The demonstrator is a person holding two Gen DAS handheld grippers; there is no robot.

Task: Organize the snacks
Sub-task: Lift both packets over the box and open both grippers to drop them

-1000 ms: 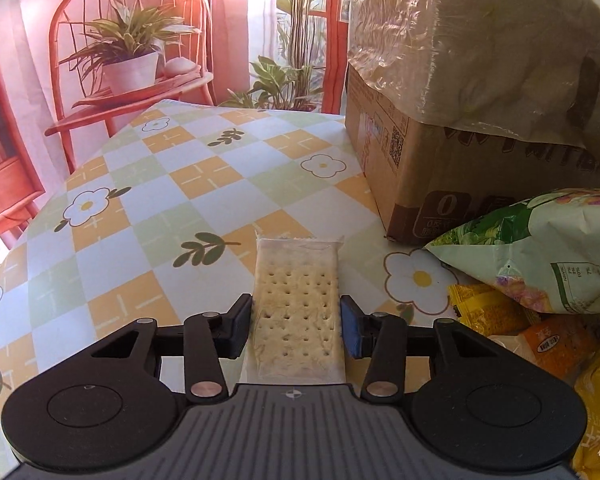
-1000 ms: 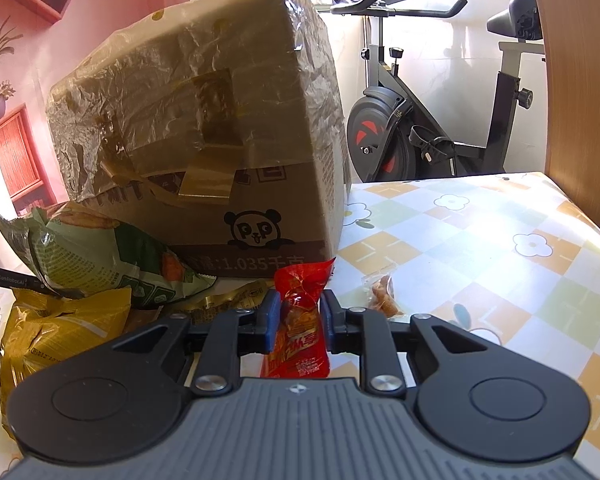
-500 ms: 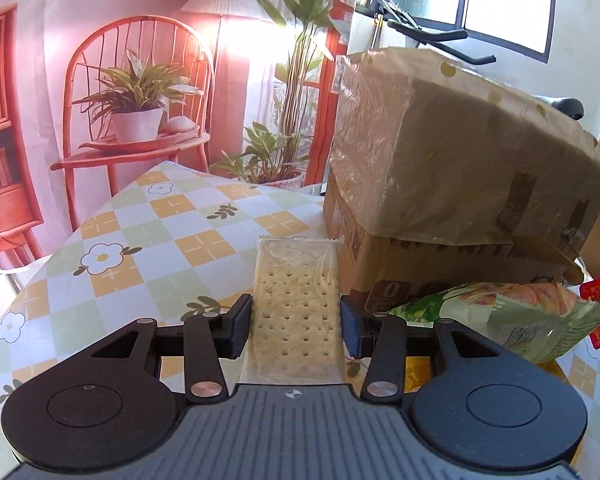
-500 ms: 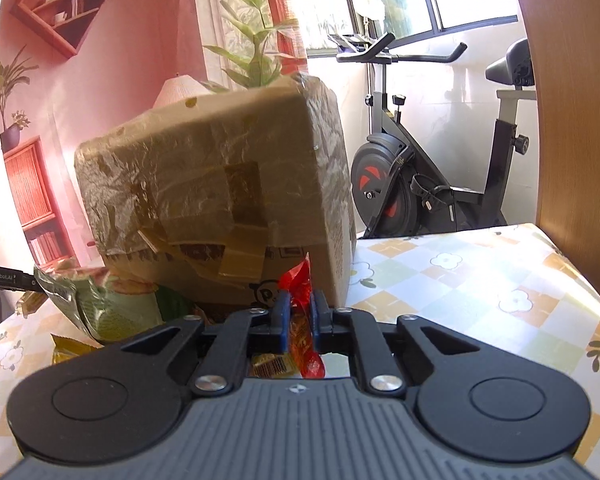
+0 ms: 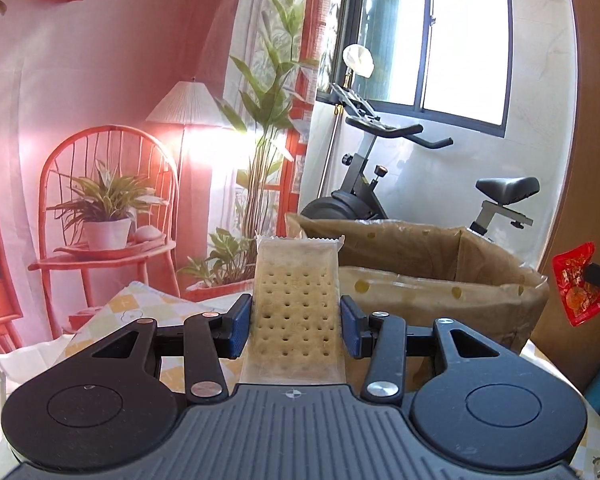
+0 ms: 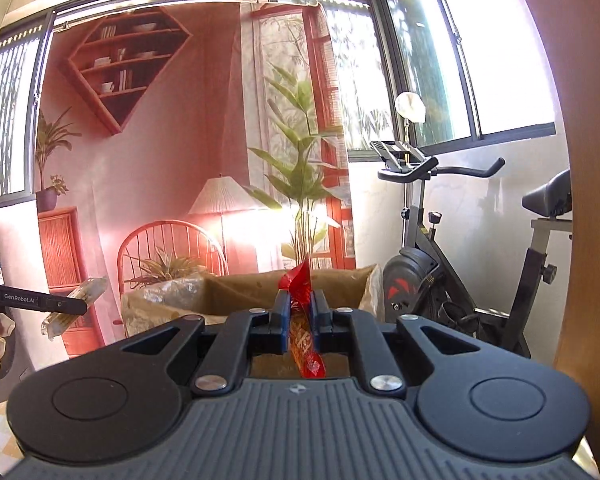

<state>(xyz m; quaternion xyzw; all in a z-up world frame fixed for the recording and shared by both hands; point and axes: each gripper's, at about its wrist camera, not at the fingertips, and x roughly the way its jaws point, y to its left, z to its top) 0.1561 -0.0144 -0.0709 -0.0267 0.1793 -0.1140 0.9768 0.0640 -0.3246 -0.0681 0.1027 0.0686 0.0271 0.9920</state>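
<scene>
My left gripper [image 5: 296, 322] is shut on a clear-wrapped cracker pack [image 5: 295, 312], held up level with the open top of a cardboard box [image 5: 440, 280] lined with plastic. My right gripper [image 6: 300, 318] is shut on a red snack packet [image 6: 302, 320], raised just in front of the same box [image 6: 240, 292]. The red packet also shows at the right edge of the left wrist view [image 5: 578, 290]. The cracker pack and left gripper finger show at the left of the right wrist view [image 6: 76, 306].
An exercise bike [image 5: 384, 184] stands behind the box by the window. The chequered flower tablecloth [image 5: 112, 316] shows low at the left. A wooden panel [image 6: 596, 200] stands at the right. A printed backdrop with chair and plants hangs behind.
Both grippers have risen from the tabletop to the height of the box's open top, each carrying its snack. The snack pile on the table has dropped out of view.
</scene>
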